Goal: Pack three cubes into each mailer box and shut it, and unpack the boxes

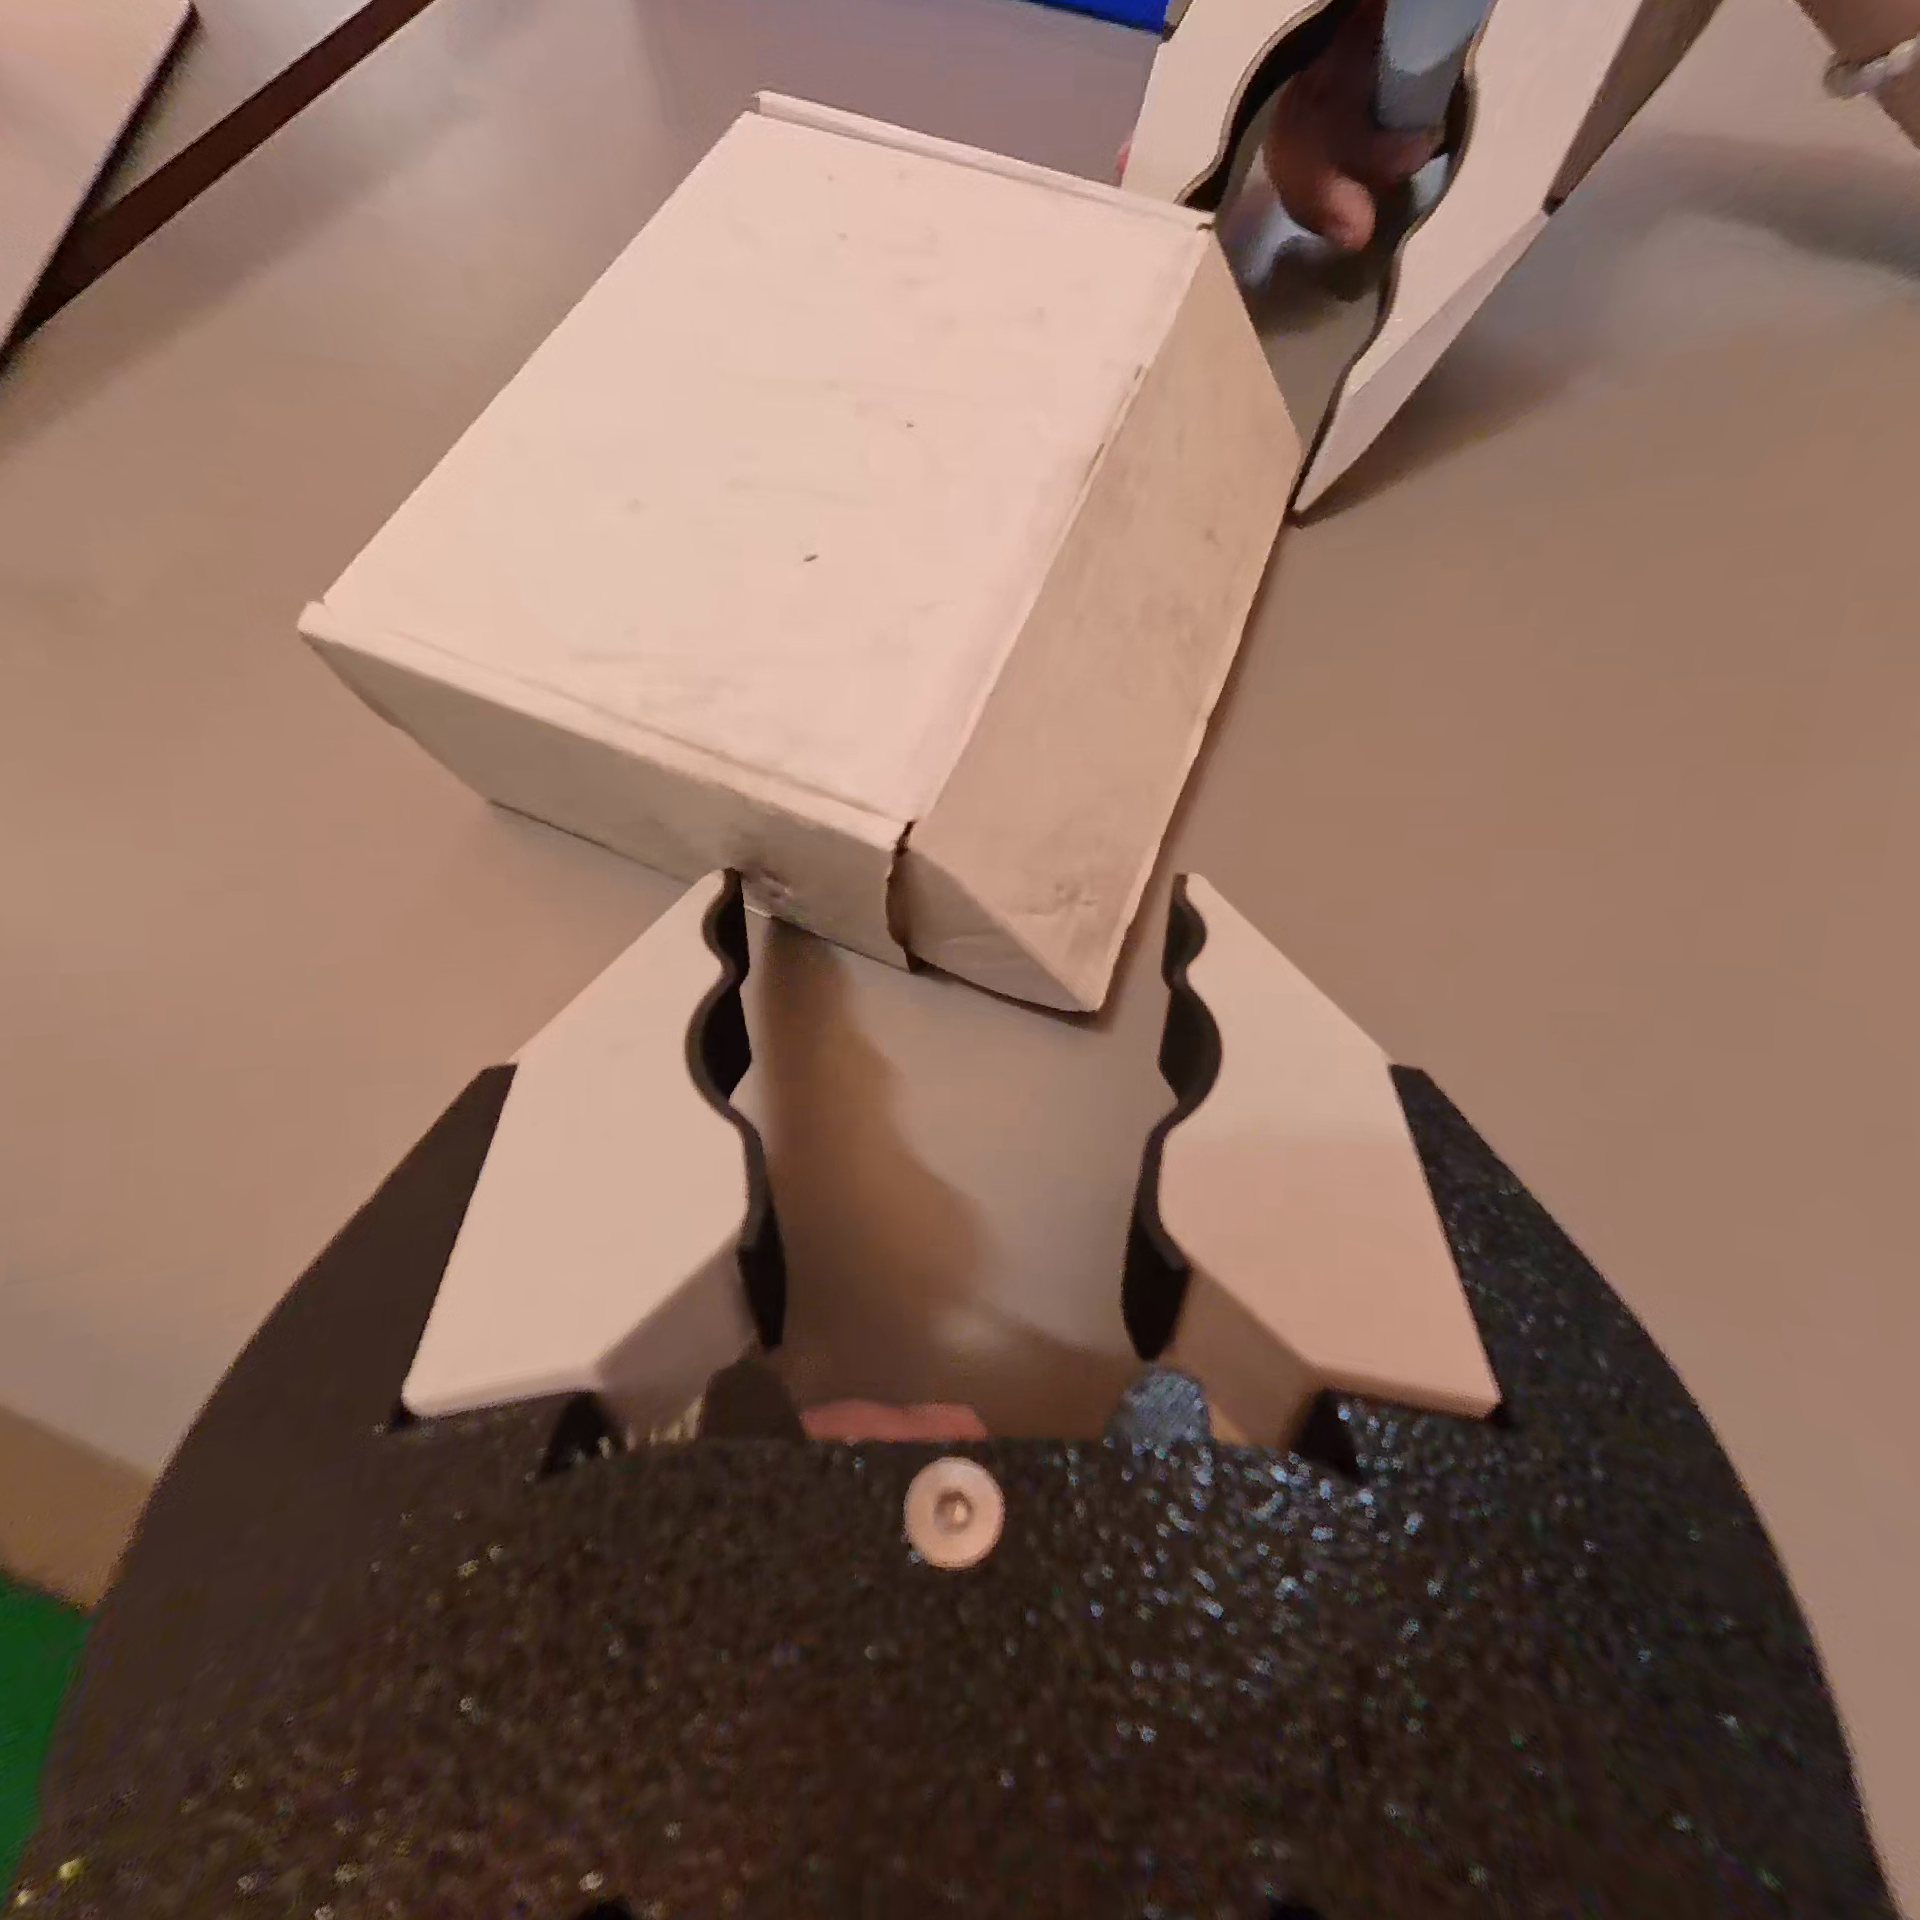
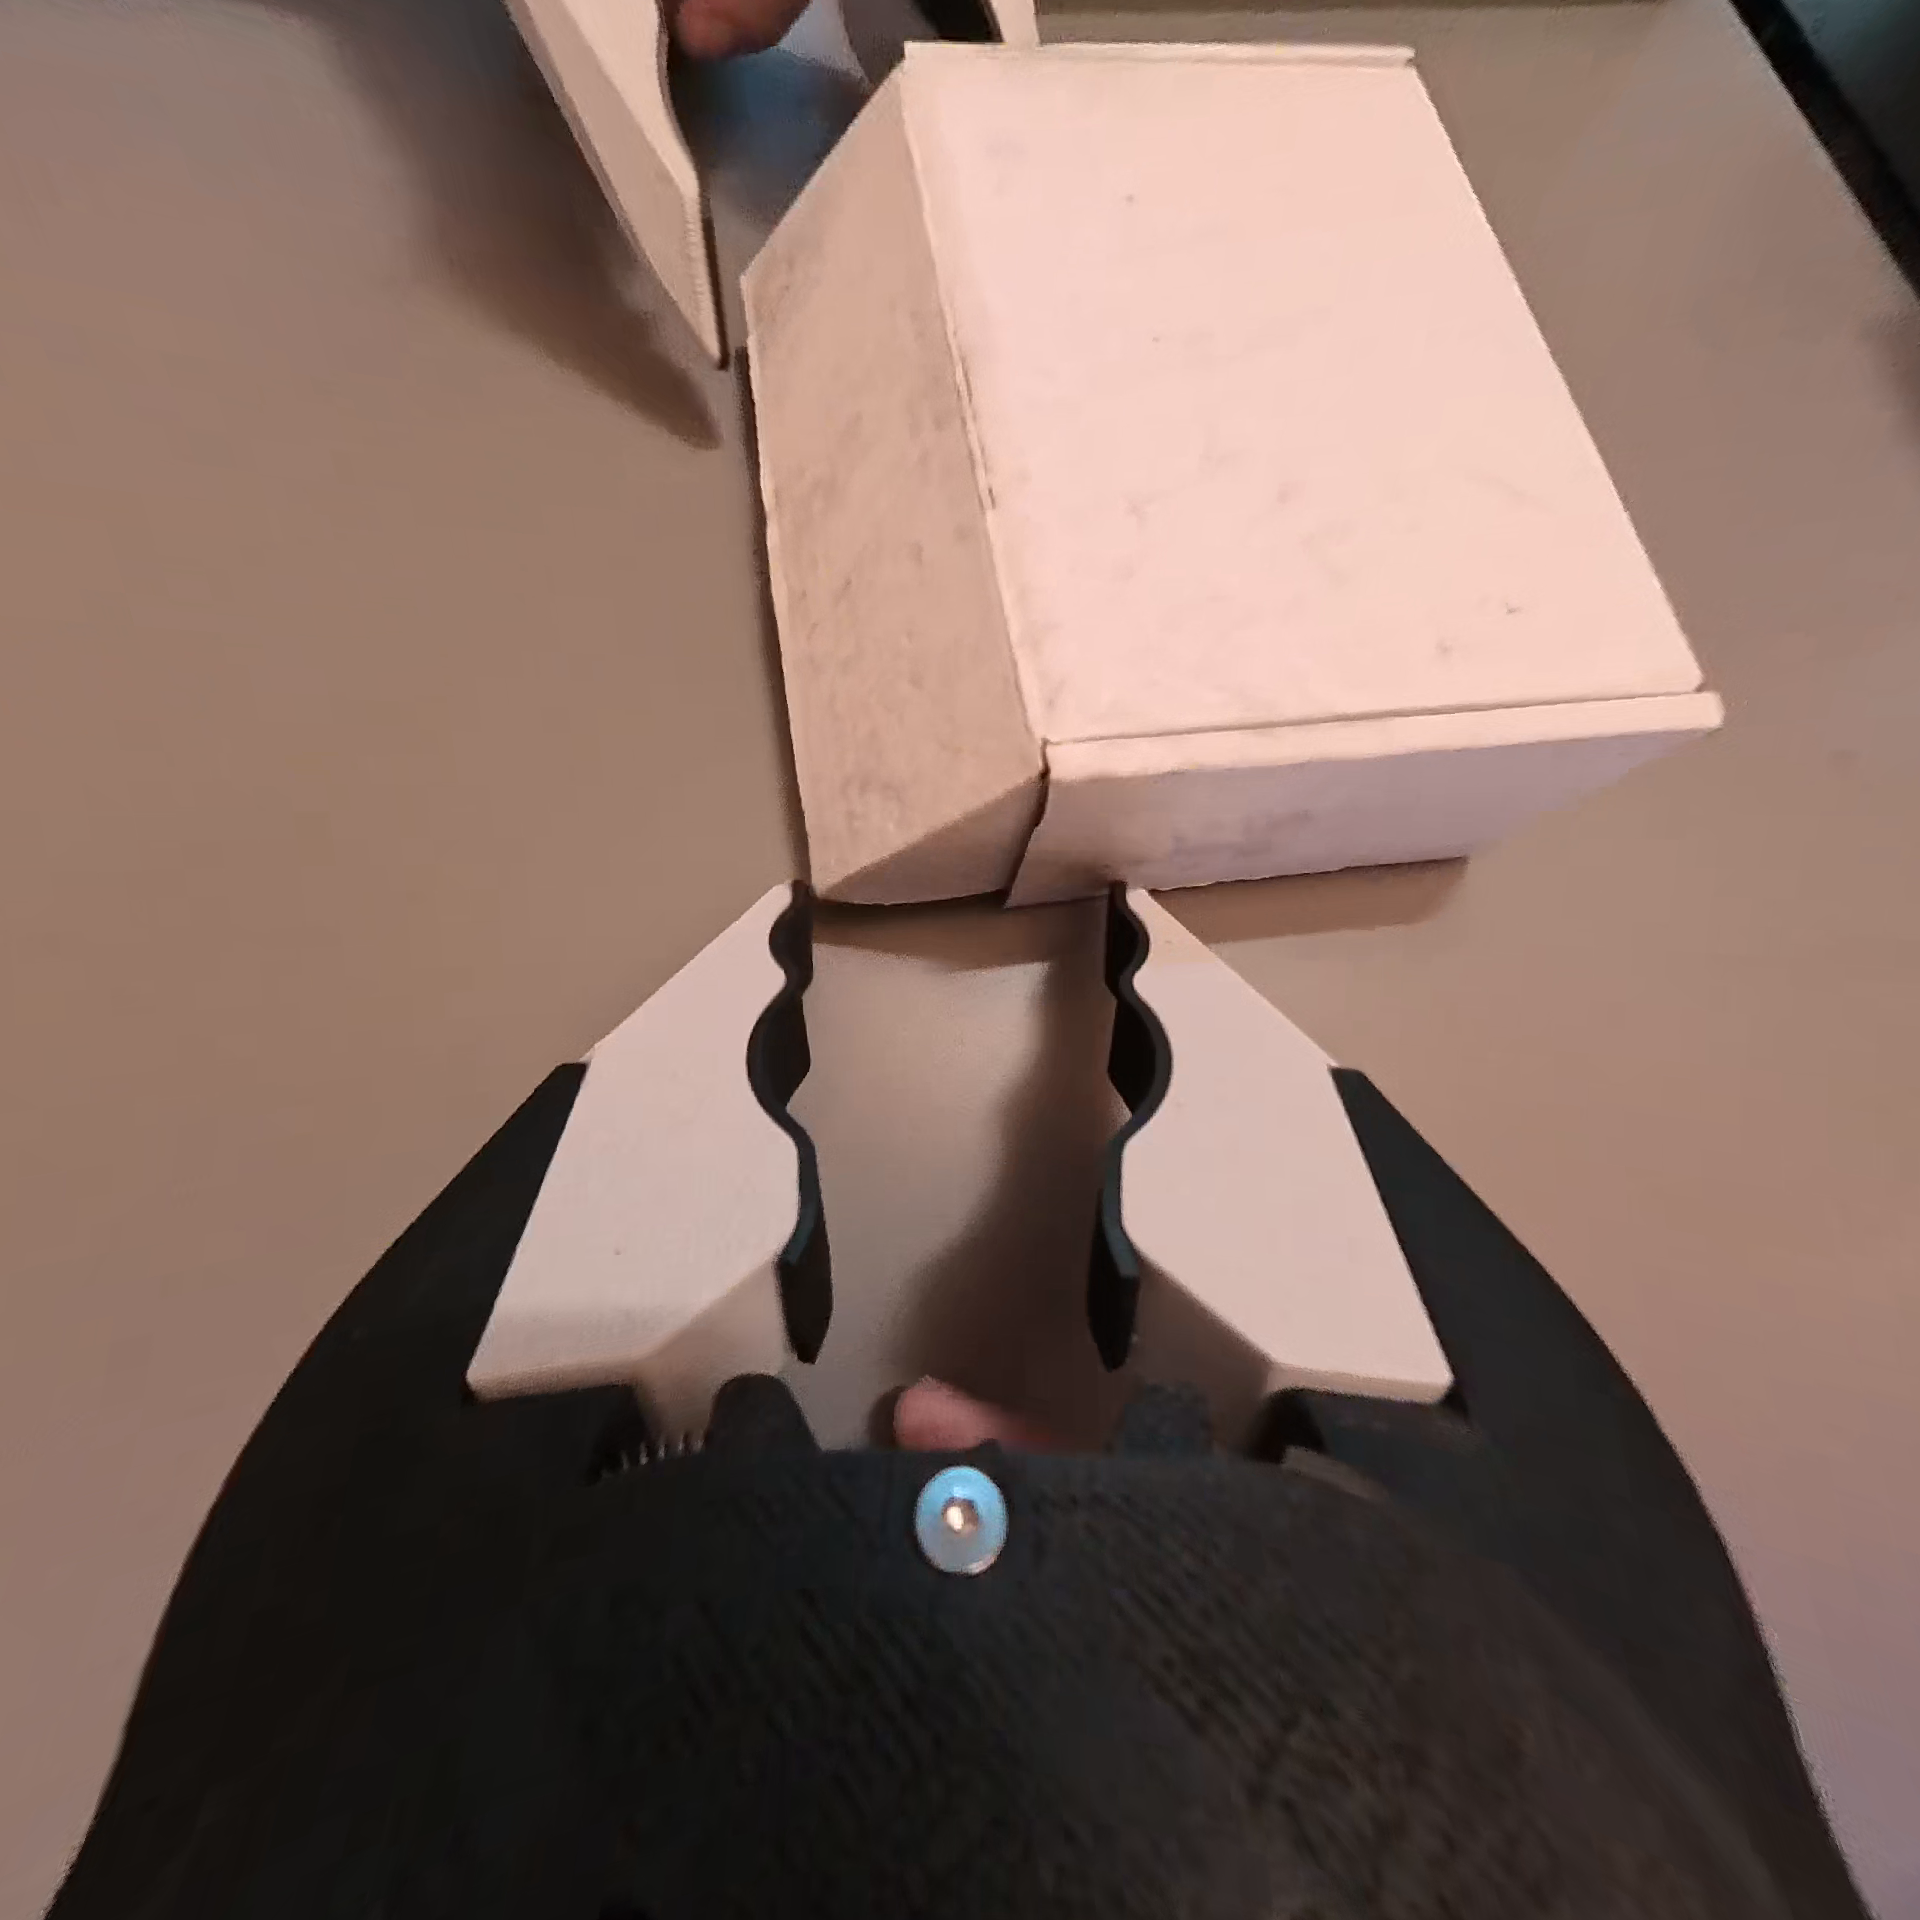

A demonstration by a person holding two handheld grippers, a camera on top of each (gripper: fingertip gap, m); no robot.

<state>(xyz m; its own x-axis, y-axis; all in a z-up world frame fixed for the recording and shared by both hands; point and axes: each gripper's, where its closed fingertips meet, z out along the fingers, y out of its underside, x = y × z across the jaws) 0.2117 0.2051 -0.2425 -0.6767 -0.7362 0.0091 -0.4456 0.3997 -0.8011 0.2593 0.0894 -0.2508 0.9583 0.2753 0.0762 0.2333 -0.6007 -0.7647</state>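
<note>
Closed mailer box (image 1: pixel 790 499) flat — corner toward left gripper (image 1: pixel 951 894).

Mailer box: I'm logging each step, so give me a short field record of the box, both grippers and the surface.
mailer box: white cardboard, lid shut, lying on the table
left gripper: open, empty, tips at one box corner
right gripper: open, empty, tips at the opposite end of the box
table: plain beige
cubes: none in view

Right tongs (image 2: pixel 956 904) gape empty just before a closed white mailer box (image 2: pixel 1247 468) on the tan table (image 2: pixel 364 623)
</note>
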